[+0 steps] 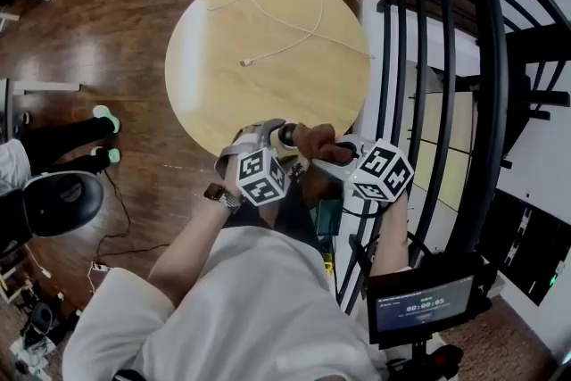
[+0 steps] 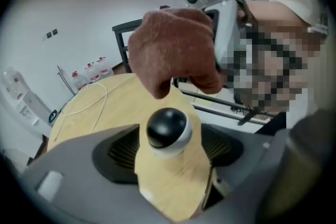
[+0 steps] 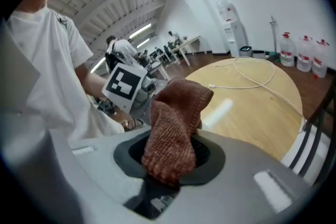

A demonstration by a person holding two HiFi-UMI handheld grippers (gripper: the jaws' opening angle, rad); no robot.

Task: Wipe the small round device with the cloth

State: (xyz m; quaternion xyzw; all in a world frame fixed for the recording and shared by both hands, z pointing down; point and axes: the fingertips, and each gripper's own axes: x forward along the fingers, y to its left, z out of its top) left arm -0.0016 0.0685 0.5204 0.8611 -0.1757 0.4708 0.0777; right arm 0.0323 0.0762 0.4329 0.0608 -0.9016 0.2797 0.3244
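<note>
Brown knitted cloth [image 3: 173, 128], glossy round device [image 2: 167, 131]

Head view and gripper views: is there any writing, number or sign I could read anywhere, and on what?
Small screen: a row of clock-like digits, too small to read.
Marker cubes: black-and-white square patterns only, no words.
Bottles: labels too blurred to read.
Nothing else carries legible text.

head view: overhead, steeply down, table [image 1: 223, 94] at mid-range | left gripper view: low over table, faces across it, cloth [image 2: 173, 50] close ahead | right gripper view: low at table edge, faces across it, cloth at lens | shared: table, cloth, cable [image 1: 245, 62]
</note>
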